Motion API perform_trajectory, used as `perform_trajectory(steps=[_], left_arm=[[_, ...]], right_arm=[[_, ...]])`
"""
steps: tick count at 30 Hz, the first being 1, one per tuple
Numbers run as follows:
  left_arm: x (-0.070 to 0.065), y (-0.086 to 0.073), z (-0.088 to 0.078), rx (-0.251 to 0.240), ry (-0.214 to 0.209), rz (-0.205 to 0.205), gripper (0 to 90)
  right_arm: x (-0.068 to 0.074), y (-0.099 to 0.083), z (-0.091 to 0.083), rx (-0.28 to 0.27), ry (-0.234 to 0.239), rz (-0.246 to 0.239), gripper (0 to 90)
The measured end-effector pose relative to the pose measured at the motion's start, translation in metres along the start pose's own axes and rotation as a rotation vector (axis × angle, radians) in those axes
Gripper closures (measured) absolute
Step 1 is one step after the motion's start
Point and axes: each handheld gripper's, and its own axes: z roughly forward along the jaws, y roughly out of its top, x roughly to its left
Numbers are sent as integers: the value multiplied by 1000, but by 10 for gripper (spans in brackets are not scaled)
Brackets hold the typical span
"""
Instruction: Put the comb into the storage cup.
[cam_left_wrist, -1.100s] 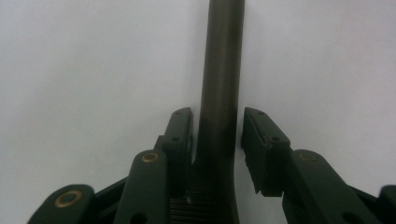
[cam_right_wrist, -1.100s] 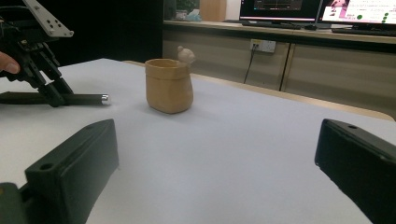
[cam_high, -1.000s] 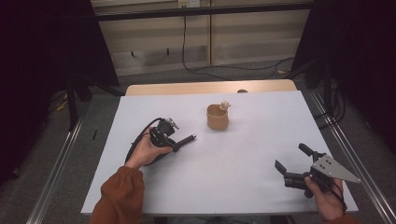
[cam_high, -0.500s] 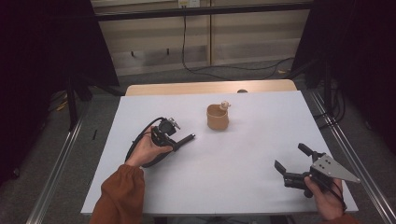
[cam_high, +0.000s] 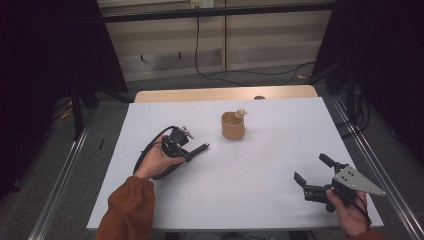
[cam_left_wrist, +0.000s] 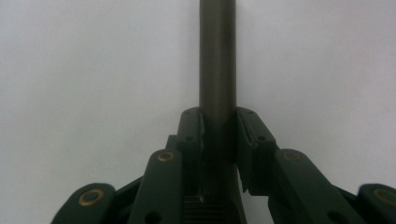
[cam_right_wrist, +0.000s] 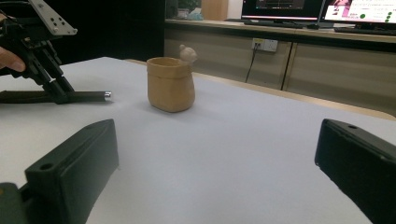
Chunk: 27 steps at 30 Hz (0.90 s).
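Left gripper (cam_high: 192, 152) fingers have just been closing and now clench a dark rod (cam_left_wrist: 217, 60), possibly a pen; its long axis runs straight out ahead between the fingers (cam_left_wrist: 189, 133), lying flat on the white worktop (cam_high: 280, 150); tan cup (cam_high: 233, 125) stands beyond the rod's tip, a small figure on its rim, contents hidden; right gripper (cam_high: 314, 174) fingers spread, grasping nothing, farther from the cup.

Your left sleeve (cam_high: 127, 210): rust-orange, cuffed. Your grippers: black jaws, brass-ringed screws; right gripper (cam_high: 315, 174) bore a grey three-cornered plate at 3 o'clock.
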Motion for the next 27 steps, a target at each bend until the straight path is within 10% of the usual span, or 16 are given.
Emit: perform_trajectory(steps=[13, 27], left_arm=[[4, -1, -5, -11, -5, -14, 729], [8, -5, -24, -146, 2, -81, 729]], right_arm=[[0, 0, -2, -1, -3, 0, 0], [0, 0, -2, 0, -4, 0, 0]])
